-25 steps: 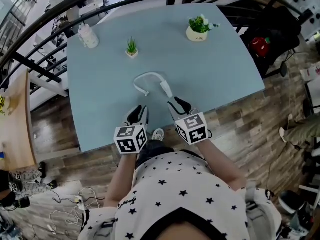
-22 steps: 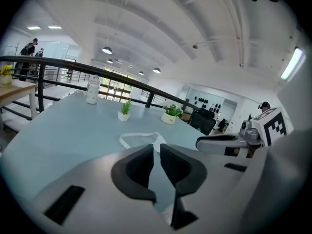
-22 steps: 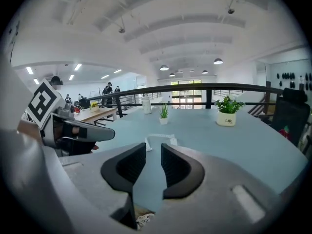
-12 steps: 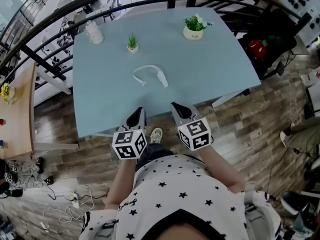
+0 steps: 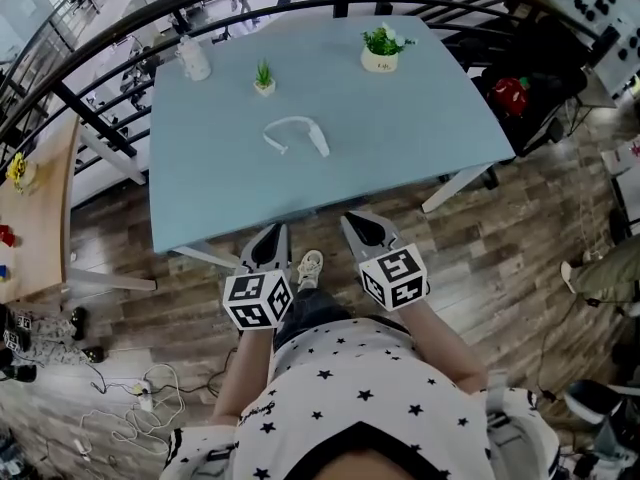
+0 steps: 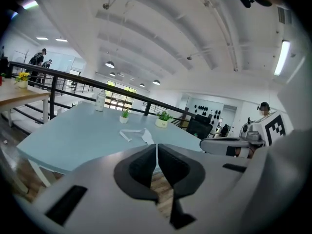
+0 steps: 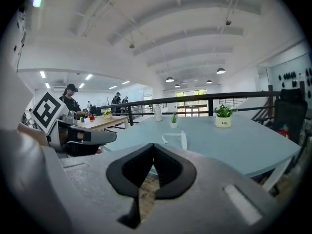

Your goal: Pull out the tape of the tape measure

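Both tools are held off the near edge of the counter (image 5: 400, 128), above the wooden floor (image 5: 190, 288). The left tool (image 5: 273, 234) is seen in its own view with its jaws brought together and nothing between them; they have just been closing. The right tool (image 5: 358, 223) is likewise closed, pad against pad, and nothing is gripped.

The tape measure (image 5: 298, 121) lies near the middle of the counter as a white band bent into an arc. Whether its case is at one end cannot be told.

Several faults could be expected from here. With both tools closed, the tape could only be pushed, not caught, so it might be shoved farther away unless the jaws are opened first. The near edge of the counter could be struck if the tools are brought forward too low. If the band were pulled by one tool while the other end was left unheld, the whole light object would probably be dragged along.

The tape measure is well apart from both tools, far beyond them and roughly midway between their lines. It is touched by neither.
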Demonstrator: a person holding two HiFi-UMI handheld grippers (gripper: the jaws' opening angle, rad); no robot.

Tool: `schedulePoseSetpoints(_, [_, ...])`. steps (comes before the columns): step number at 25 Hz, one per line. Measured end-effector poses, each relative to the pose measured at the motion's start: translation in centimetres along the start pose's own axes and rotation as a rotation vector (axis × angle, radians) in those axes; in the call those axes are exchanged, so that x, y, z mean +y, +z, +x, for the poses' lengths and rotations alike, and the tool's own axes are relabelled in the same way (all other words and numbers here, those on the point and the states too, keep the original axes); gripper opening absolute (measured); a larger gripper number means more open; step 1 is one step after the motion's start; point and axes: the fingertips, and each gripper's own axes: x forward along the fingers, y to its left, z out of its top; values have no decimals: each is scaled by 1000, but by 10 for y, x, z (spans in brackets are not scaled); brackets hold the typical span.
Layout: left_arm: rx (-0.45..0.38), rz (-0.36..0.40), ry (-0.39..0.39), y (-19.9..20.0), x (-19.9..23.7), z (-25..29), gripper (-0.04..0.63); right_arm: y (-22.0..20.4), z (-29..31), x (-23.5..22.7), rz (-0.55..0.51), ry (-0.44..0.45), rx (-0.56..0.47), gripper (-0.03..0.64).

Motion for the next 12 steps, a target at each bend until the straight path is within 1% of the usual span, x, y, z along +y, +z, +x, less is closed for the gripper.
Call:
schedulePoseSetpoints(8, [-18, 20, 9, -13, -15, -26, 14, -4, -28, 12, -2, 2, -39, 6])
schedulePoseSetpoints(12, [-26, 18, 8, -14, -20, -30, 14, 2, -36, 11, -53, -26, -62, 6])
